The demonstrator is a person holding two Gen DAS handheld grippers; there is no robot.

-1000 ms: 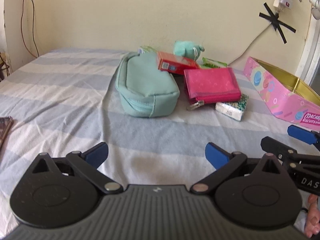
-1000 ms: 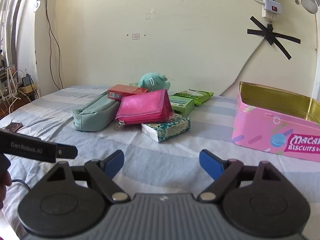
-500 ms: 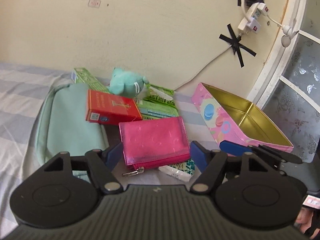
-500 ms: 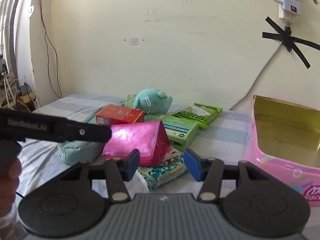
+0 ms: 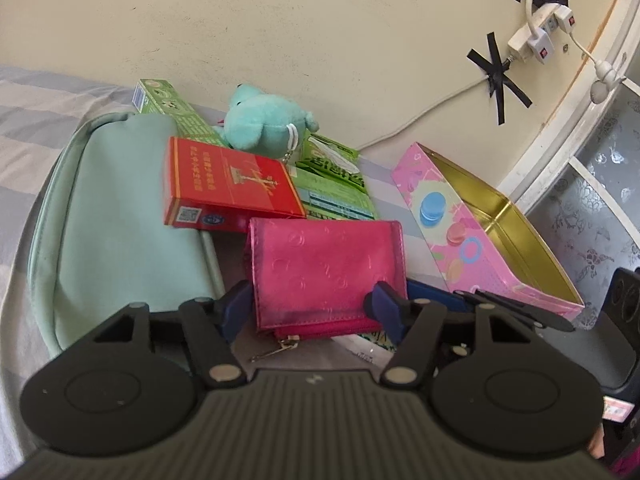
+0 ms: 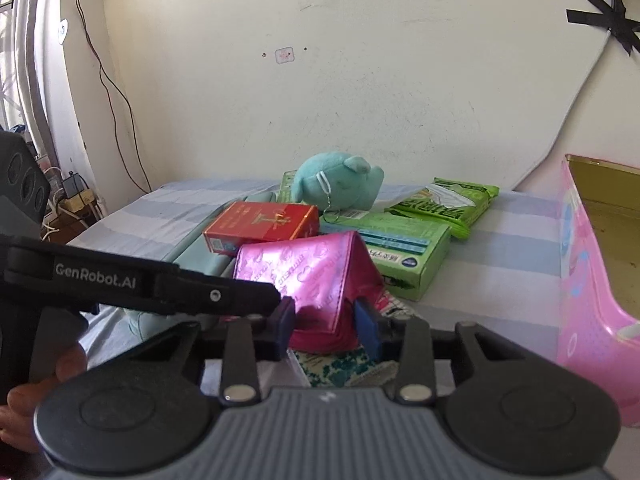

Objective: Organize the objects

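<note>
A pink wallet point(image 5: 328, 272) lies on a patterned tissue pack point(image 6: 344, 364) amid a pile on the bed. My left gripper point(image 5: 312, 308) is open, its blue pads either side of the wallet's near edge. My right gripper point(image 6: 326, 326) has narrowed around the wallet's right end point(image 6: 312, 280), pads at or touching its sides. A red box point(image 5: 228, 188) rests on a teal pouch point(image 5: 120, 232). A teal plush point(image 5: 260, 124), green boxes point(image 6: 404, 252) and a green packet point(image 6: 444, 204) lie behind. An open pink biscuit tin point(image 5: 464, 232) stands to the right.
The striped bedsheet point(image 6: 500, 256) runs to the cream wall. Cables and a taped power strip point(image 5: 536, 36) hang on the wall at right. A window frame point(image 5: 568, 128) stands behind the tin. A hand point(image 6: 24, 412) holds the left gripper's handle.
Both grippers have moved forward to the pink wallet. The right gripper's jaws have narrowed from wide open to around the wallet's end. The left gripper now straddles it.
</note>
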